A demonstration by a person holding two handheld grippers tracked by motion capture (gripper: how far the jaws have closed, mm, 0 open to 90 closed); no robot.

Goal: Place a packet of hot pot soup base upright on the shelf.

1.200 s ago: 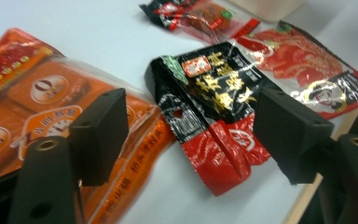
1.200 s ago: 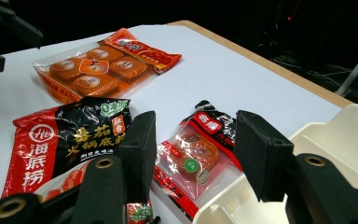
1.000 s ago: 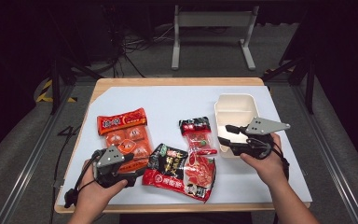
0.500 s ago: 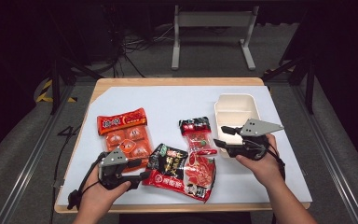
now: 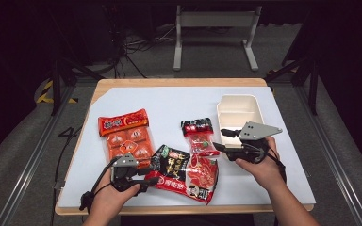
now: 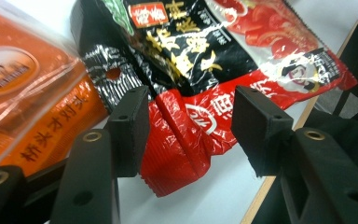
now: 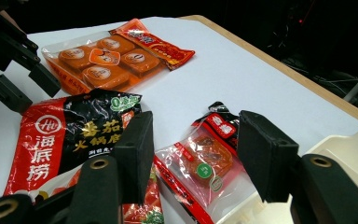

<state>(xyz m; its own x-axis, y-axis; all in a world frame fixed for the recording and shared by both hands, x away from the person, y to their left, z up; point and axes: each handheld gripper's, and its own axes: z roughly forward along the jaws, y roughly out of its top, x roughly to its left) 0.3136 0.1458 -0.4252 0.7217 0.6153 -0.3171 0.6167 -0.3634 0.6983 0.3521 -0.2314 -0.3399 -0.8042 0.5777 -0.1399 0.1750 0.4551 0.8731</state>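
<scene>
High view: left gripper (image 5: 152, 180), jaws spread but just closing, straddles the black-and-red foil sauce pouch (image 5: 185, 170) at the front edge, the orange snack pack (image 5: 127, 136) alongside. Right gripper (image 5: 217, 140) gapes empty above the small clear red packet (image 5: 199, 136), the cream plastic tray (image 5: 238, 115) beside it.

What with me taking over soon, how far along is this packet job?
Done: nothing yet; the tray is empty, and all three packets lie on the table. In hand: the left gripper has just been closing its jaws around a corner of the black-and-red packet, not yet pinching it; the right gripper hangs open over the small red packet. Left: probably all three, the orange packet included.
</scene>
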